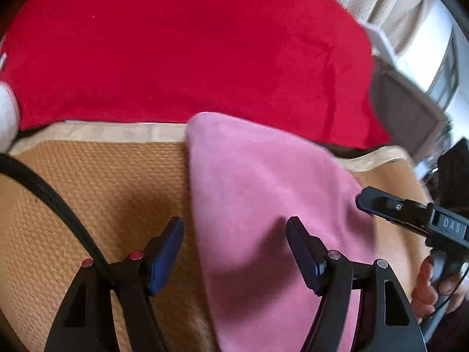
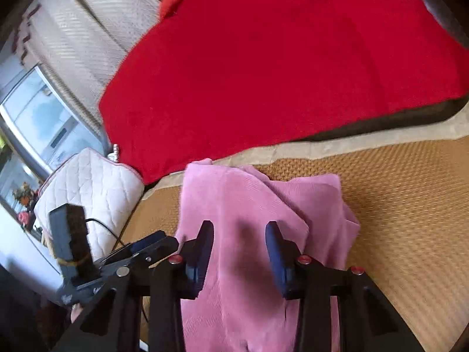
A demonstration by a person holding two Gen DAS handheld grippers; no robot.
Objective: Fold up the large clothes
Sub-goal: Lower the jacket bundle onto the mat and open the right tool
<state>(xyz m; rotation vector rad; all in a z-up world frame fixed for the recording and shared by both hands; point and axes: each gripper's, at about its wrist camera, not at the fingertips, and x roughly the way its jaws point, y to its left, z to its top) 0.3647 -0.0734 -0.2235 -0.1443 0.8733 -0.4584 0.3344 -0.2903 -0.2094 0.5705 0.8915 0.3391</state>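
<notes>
A pink garment (image 1: 258, 193) lies folded on a woven tan mat (image 1: 96, 193). My left gripper (image 1: 234, 234) is open above the garment's left edge, one finger over the mat and one over the cloth, holding nothing. In the right wrist view the pink garment (image 2: 252, 205) shows folded layers, and my right gripper (image 2: 239, 237) is open just above it, empty. The other gripper (image 1: 416, 214) shows at the right of the left wrist view, over the garment's right side, and also at the left of the right wrist view (image 2: 140, 252).
A large red blanket (image 1: 187, 47) lies beyond the mat's pale border (image 1: 117, 130); it also shows in the right wrist view (image 2: 278, 67). A white quilted cushion (image 2: 93, 187) stands left of the mat. A window (image 2: 44, 123) and curtains (image 2: 96, 20) are behind. A black cable (image 1: 49, 196) crosses the mat.
</notes>
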